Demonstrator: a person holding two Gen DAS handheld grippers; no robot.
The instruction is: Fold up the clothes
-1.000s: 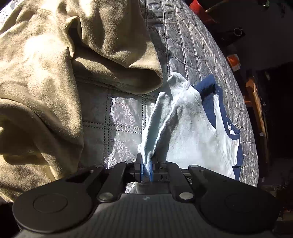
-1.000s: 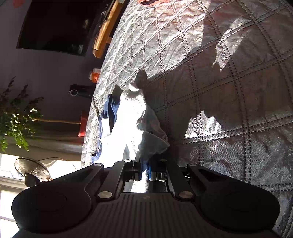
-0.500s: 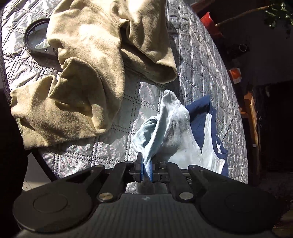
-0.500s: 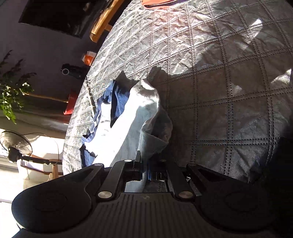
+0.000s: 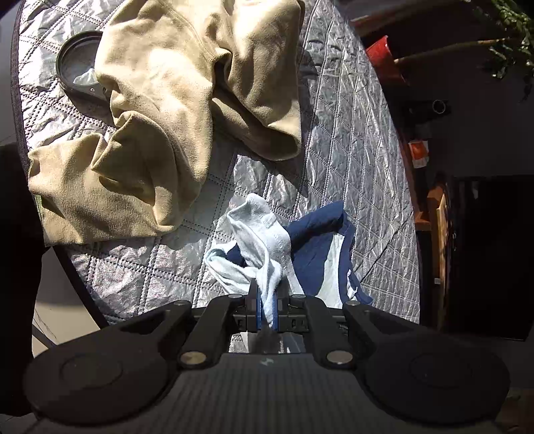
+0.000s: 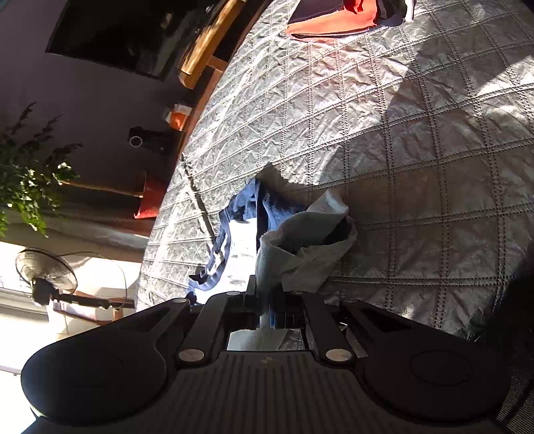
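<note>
A light blue shirt with navy trim [image 5: 267, 240] hangs bunched above the quilted grey table cover [image 5: 350, 140]. My left gripper [image 5: 265, 307] is shut on a twisted fold of its pale fabric. In the right wrist view the same shirt [image 6: 300, 240] droops in a loose loop, its navy edge [image 6: 253, 200] trailing to the left, and my right gripper [image 6: 265, 307] is shut on another part of it. The pinched cloth hides the pads of both grippers.
A crumpled beige garment [image 5: 167, 110] fills the left of the cover, partly over a round black-rimmed disc [image 5: 75, 70]. An orange and dark garment [image 6: 340, 16] lies at the far edge. Beyond the table are a wooden chair [image 6: 203, 40], a plant [image 6: 26, 173] and a fan [image 6: 43, 273].
Both grippers have risen and pulled back with the shirt, which went from spread flat to bunched and hanging. More of the beige garment and the disc came into view.
</note>
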